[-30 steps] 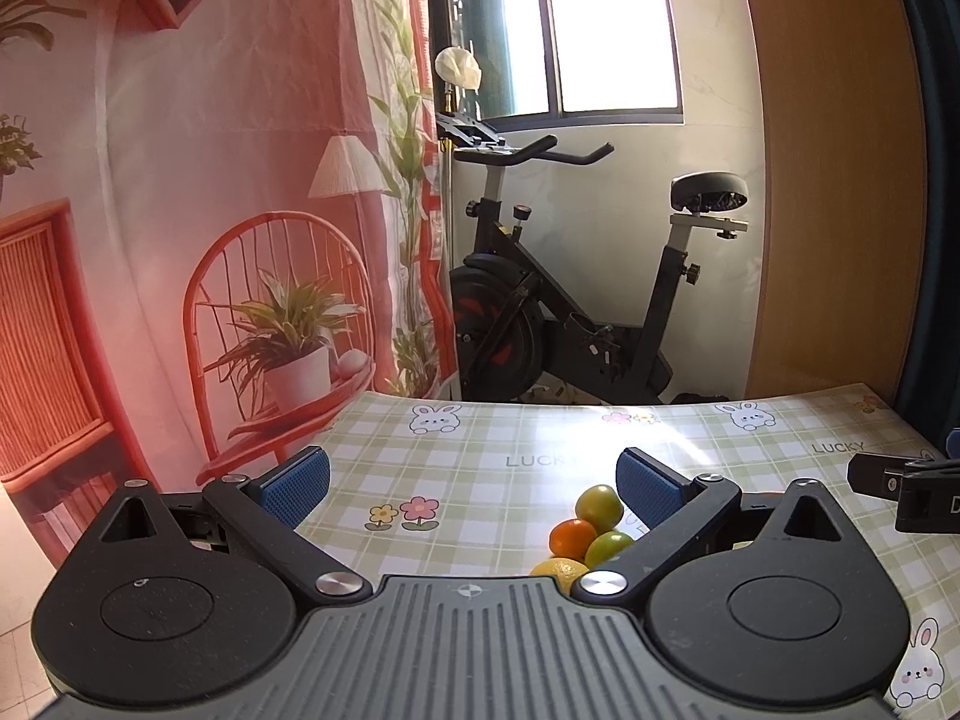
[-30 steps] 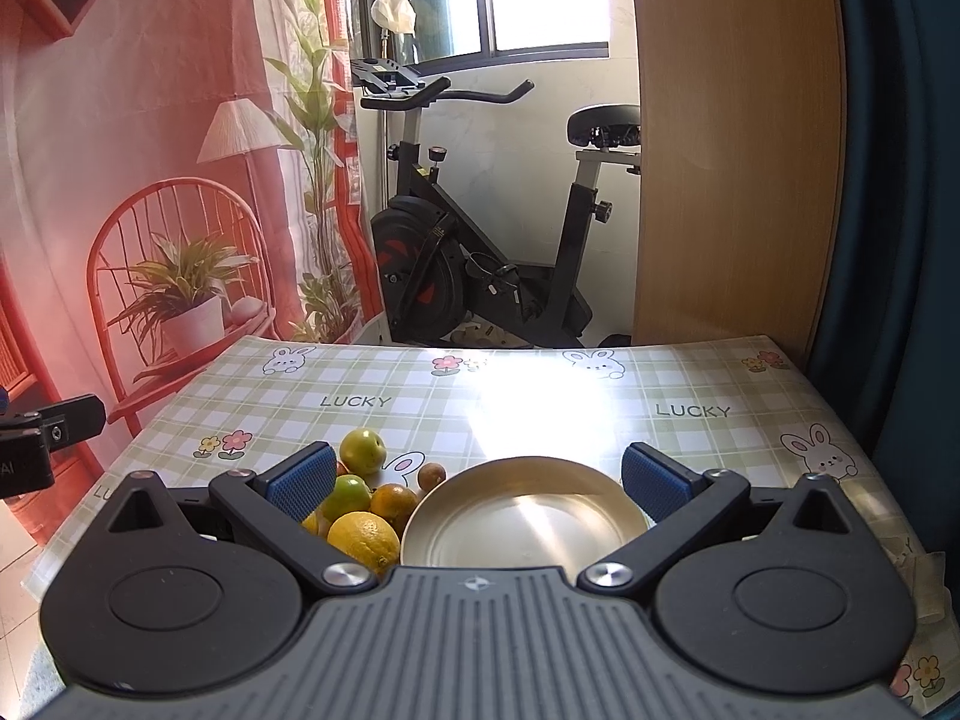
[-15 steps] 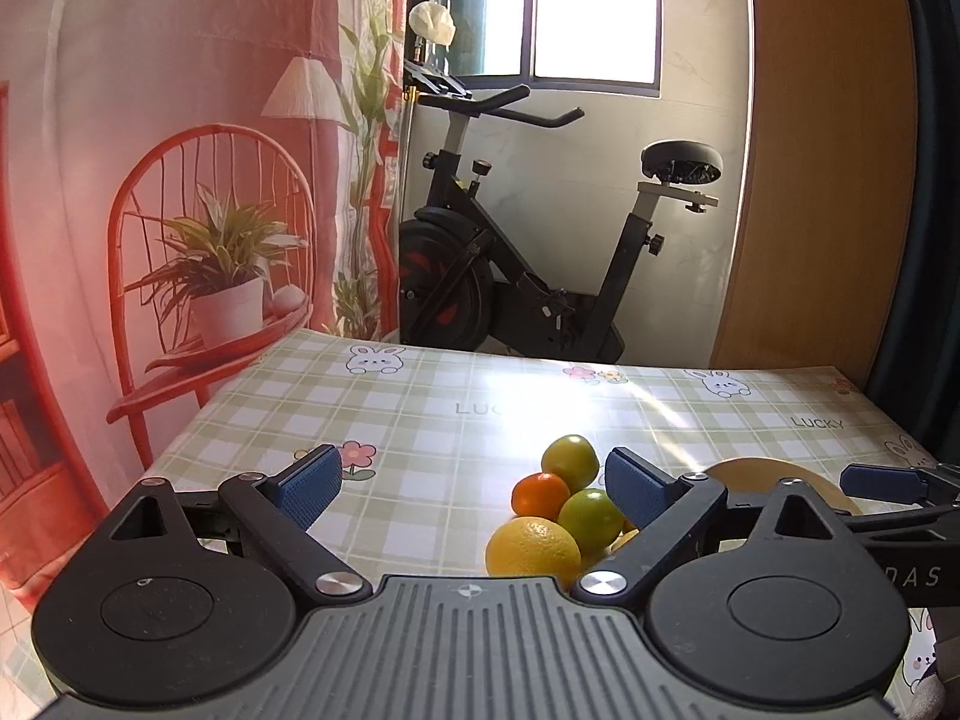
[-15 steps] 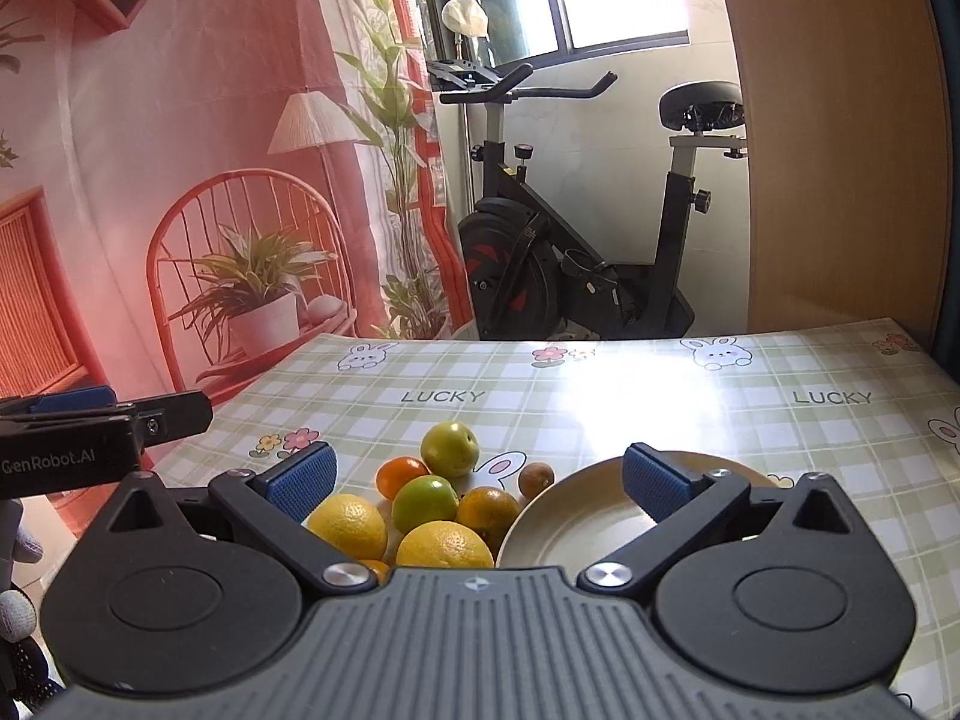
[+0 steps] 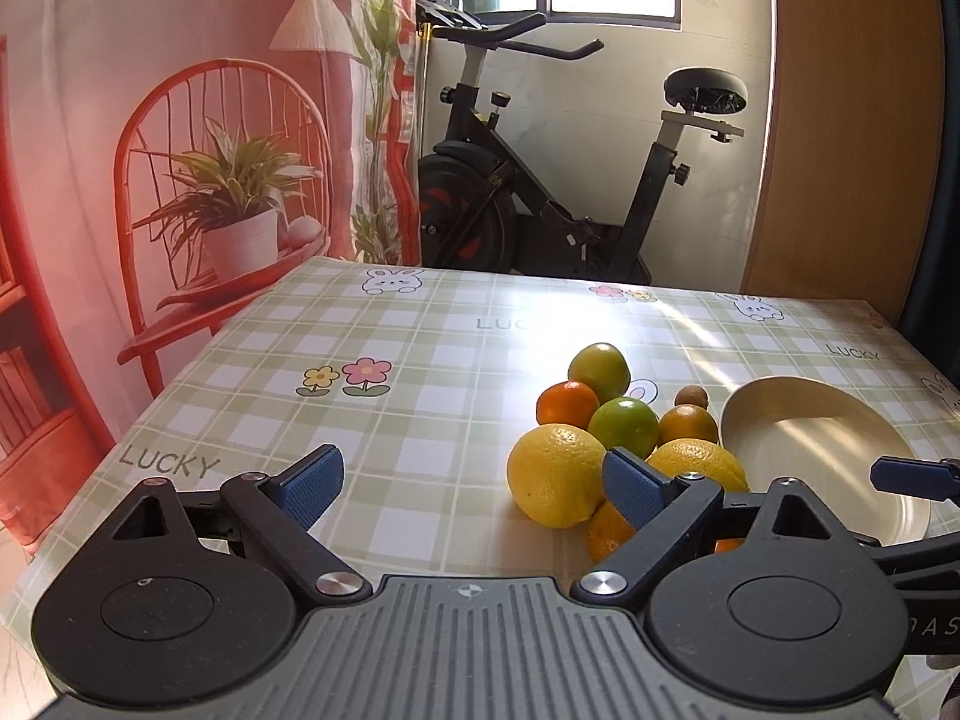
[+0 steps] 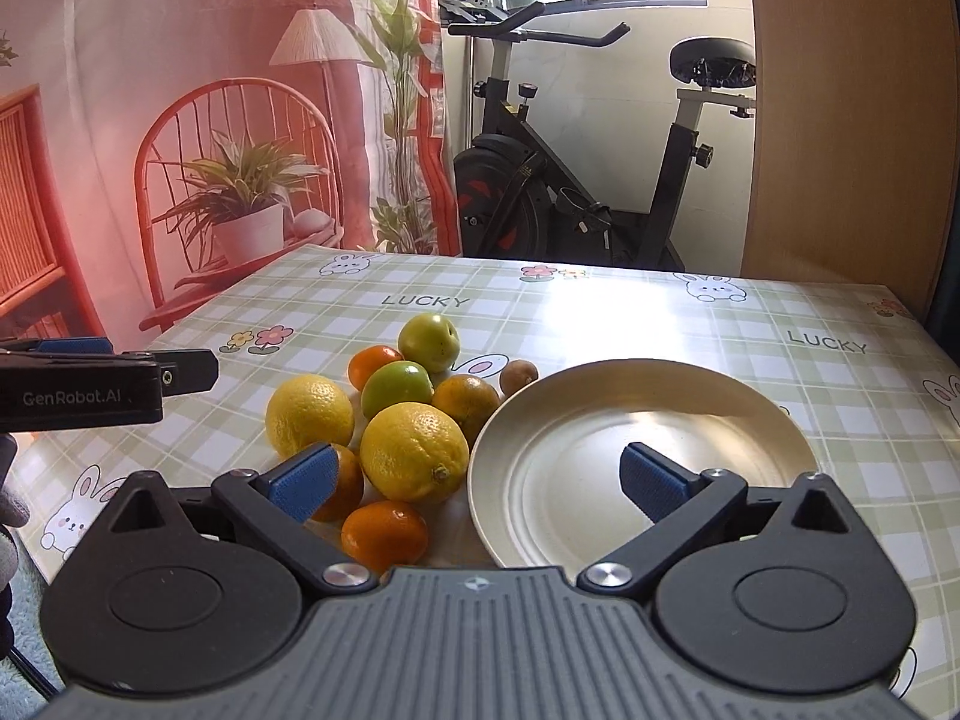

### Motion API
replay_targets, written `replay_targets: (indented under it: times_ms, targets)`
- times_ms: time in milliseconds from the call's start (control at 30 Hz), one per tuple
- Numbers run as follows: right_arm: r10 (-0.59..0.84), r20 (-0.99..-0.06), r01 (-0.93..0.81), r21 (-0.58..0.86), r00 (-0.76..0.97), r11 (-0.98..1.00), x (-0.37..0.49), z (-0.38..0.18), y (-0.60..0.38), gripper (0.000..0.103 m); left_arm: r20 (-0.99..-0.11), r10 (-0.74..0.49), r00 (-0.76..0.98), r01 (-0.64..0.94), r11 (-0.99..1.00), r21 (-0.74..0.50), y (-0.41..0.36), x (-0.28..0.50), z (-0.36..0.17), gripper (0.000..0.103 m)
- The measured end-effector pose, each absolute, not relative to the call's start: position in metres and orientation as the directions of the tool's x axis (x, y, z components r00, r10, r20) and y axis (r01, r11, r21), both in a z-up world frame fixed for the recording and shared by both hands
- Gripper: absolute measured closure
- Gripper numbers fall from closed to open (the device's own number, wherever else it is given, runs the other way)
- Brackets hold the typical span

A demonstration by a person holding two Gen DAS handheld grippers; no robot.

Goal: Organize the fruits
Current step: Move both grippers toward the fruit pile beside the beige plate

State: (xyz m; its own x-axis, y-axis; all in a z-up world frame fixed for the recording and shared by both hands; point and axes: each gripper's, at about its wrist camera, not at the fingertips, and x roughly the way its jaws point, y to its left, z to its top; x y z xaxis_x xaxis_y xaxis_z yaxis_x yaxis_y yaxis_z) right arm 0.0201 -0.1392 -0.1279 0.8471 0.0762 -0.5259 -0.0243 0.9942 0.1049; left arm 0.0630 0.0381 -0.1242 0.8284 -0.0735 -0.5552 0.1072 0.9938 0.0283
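Observation:
A pile of fruit lies on the checked tablecloth: two lemons [image 6: 309,414] [image 6: 414,450], several oranges [image 6: 384,531], a green lime [image 6: 396,384], a yellow-green round fruit [image 6: 429,341] and a small brown fruit [image 6: 518,375]. An empty metal plate [image 6: 660,420] sits right of the pile. My right gripper [image 6: 478,480] hovers open over the near edge of pile and plate, holding nothing. My left gripper [image 5: 471,483] is open and empty, left of the pile [image 5: 555,474], its right pad [image 5: 630,486] in front of a lemon. The plate [image 5: 828,450] also shows in the left wrist view.
The table's left edge [image 5: 198,360] drops off beside a red printed backdrop. An exercise bike [image 6: 600,192] stands behind the far edge, with a wooden panel [image 6: 840,120] at right. Bare cloth [image 5: 390,420] lies left of the fruit. A gloved hand [image 6: 9,504] shows at far left.
Both grippers have come down toward the table, so the fruit and plate look larger and closer. The left jaws have narrowed a little. No fruit has moved.

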Motion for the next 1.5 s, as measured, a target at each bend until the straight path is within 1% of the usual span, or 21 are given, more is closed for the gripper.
replay_targets:
  times_ms: [100, 233, 333, 400, 433, 500, 567, 633, 667, 767, 967, 1000, 1067, 1167, 1500]
  targets:
    - [0.114, -0.545, -0.060, 0.116, 0.831, 0.991, 0.019, -0.135, -0.138, 0.005, -0.560, -0.070, 0.826, 0.114, 0.993, 0.045, 0.037, 0.062, -0.126, 0.008]
    - [0.133, -0.557, -0.097, 0.095, 0.820, 0.991, 0.018, -0.138, -0.131, 0.017, -0.565, -0.072, 0.822, 0.148, 0.985, 0.091, 0.026, 0.059, -0.128, 0.008]
    - [0.153, -0.563, -0.121, 0.094, 0.812, 0.988, 0.018, -0.139, -0.129, 0.019, -0.562, -0.103, 0.821, 0.179, 0.980, 0.083, 0.024, 0.055, -0.128, 0.008]
    - [0.165, -0.571, -0.138, 0.090, 0.804, 0.986, 0.018, -0.139, -0.127, 0.022, -0.558, -0.132, 0.820, 0.202, 0.977, 0.066, 0.026, 0.055, -0.128, 0.014]
    - [0.170, -0.576, -0.146, 0.087, 0.800, 0.985, 0.017, -0.141, -0.126, 0.025, -0.557, -0.142, 0.818, 0.210, 0.976, 0.061, 0.026, 0.055, -0.128, 0.021]
    - [0.172, -0.584, -0.157, 0.078, 0.793, 0.985, 0.017, -0.143, -0.124, 0.031, -0.561, -0.163, 0.812, 0.227, 0.973, 0.046, 0.027, 0.055, -0.129, 0.025]
    - [0.184, -0.596, -0.174, 0.076, 0.781, 0.982, 0.016, -0.146, -0.122, 0.039, -0.569, -0.191, 0.800, 0.247, 0.969, 0.023, 0.026, 0.056, -0.132, 0.035]
    - [0.195, -0.600, -0.187, 0.077, 0.776, 0.979, 0.015, -0.148, -0.120, 0.045, -0.577, -0.214, 0.788, 0.267, 0.964, 0.007, 0.026, 0.057, -0.134, 0.041]
    - [0.198, -0.601, -0.192, 0.074, 0.774, 0.979, 0.015, -0.148, -0.119, 0.048, -0.581, -0.225, 0.782, 0.276, 0.961, -0.001, 0.025, 0.058, -0.135, 0.046]
    - [0.208, -0.611, -0.208, 0.072, 0.764, 0.975, 0.015, -0.150, -0.116, 0.053, -0.600, -0.263, 0.755, 0.303, 0.952, -0.036, 0.024, 0.061, -0.141, 0.049]
    - [0.199, -0.648, -0.211, 0.060, 0.735, 0.976, 0.018, -0.160, -0.115, 0.060, -0.629, -0.342, 0.698, 0.335, 0.932, -0.136, 0.025, 0.065, -0.152, 0.051]
    - [0.194, -0.653, -0.210, 0.055, 0.732, 0.976, 0.018, -0.161, -0.114, 0.061, -0.631, -0.351, 0.692, 0.341, 0.929, -0.142, 0.024, 0.065, -0.154, 0.051]
    - [0.189, -0.660, -0.207, 0.052, 0.727, 0.977, 0.019, -0.164, -0.115, 0.065, -0.635, -0.366, 0.680, 0.356, 0.922, -0.150, 0.021, 0.065, -0.157, 0.057]
    - [0.188, -0.663, -0.204, 0.054, 0.724, 0.977, 0.019, -0.165, -0.116, 0.068, -0.643, -0.378, 0.666, 0.371, 0.916, -0.154, 0.018, 0.064, -0.159, 0.058]
    - [0.192, -0.656, -0.195, 0.070, 0.730, 0.978, 0.020, -0.166, -0.119, 0.069, -0.662, -0.372, 0.651, 0.356, 0.919, -0.166, 0.020, 0.068, -0.164, 0.058]
